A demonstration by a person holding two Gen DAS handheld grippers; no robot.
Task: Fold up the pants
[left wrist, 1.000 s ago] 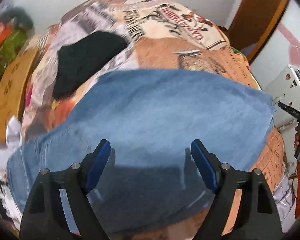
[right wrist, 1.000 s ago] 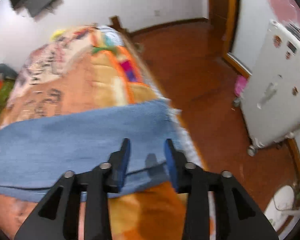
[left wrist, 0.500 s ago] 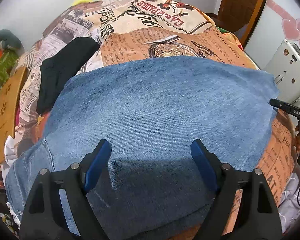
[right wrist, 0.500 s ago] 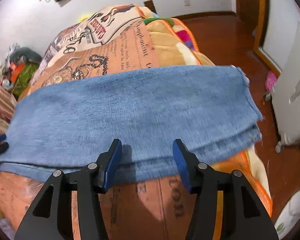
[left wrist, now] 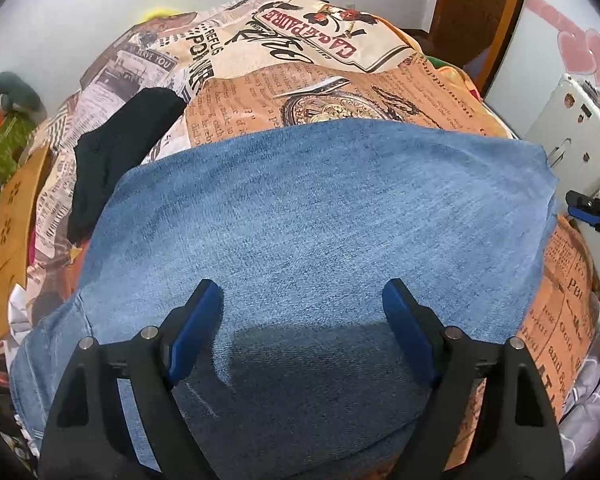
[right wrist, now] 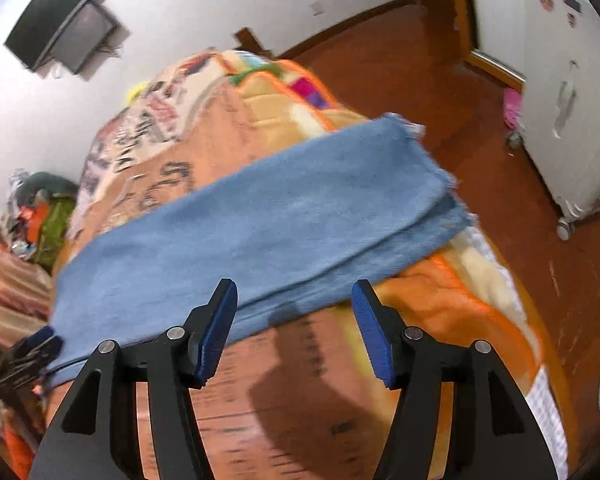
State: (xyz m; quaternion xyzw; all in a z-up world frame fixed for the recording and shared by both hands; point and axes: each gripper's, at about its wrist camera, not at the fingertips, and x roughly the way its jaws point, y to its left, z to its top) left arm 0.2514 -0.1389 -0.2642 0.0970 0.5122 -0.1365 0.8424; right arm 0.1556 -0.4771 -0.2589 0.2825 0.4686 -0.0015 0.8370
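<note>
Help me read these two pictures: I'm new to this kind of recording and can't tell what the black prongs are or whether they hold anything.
The prongs are hand-held grippers, one in each of a person's hands, each with a wide-angle camera looking along its two blue-padded fingers. One picture is from the left gripper, the other from the right gripper. Both look down on a bed with a newspaper-print bedspread, where blue denim pants lie folded lengthwise. A black garment lies beside them. Nothing is held: the left jaws stand wide above the denim, and the right jaws have just been opening, with nothing between them, near the pants' front edge.
</note>
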